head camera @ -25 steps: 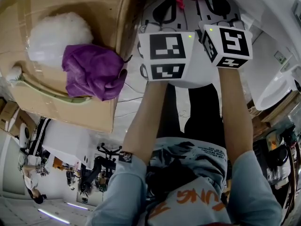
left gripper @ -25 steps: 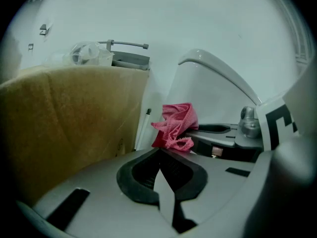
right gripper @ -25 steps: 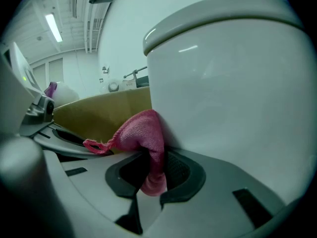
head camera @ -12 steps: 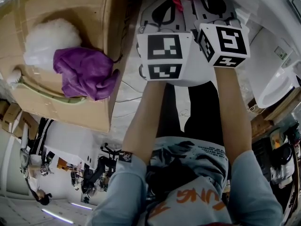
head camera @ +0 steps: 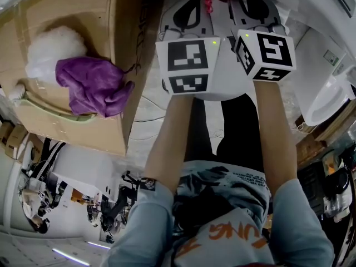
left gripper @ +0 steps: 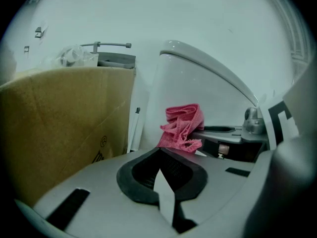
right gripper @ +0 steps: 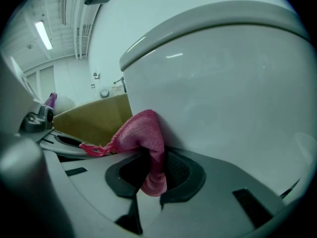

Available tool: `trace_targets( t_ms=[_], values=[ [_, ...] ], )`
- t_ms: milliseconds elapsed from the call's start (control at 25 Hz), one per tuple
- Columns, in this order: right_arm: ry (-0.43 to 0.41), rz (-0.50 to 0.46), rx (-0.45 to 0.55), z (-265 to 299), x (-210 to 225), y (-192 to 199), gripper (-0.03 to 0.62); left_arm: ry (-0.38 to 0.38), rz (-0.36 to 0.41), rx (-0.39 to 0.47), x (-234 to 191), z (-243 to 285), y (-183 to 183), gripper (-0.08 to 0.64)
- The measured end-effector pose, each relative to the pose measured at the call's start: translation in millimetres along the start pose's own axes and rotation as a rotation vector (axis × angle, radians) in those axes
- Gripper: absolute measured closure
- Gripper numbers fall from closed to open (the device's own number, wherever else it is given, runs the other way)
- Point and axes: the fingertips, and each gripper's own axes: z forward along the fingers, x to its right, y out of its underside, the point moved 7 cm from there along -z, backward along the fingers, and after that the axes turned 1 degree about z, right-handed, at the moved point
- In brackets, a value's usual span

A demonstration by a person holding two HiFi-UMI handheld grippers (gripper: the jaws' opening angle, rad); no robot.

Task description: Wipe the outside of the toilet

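My right hand-held gripper (right gripper: 151, 170) pinching pink cloth (right gripper: 141, 135). Cloth wad touching white toilet (right gripper: 223, 98) wall, which lies at 1 o'clock from jaws. Loose tail trails toward 9 o'clock. Left hand-held gripper (left gripper: 161, 172) pressed together, empty, cloth at its 12 o'clock. Right nearer; I judge next stroke slides along wall.

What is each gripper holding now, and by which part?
The right gripper holds the pink cloth by a bunched fold, and a frayed end trails loose to the side. The left gripper is shut and holds nothing.
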Motion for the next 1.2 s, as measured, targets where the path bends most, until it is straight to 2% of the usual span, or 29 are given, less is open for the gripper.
trace_targets(
  t_ms=[1200],
  values=[
    [0.077, 0.038, 0.007, -66, 75, 27, 0.511, 0.078, 0.067, -0.057, 89, 23, 21, 0.534]
  ],
)
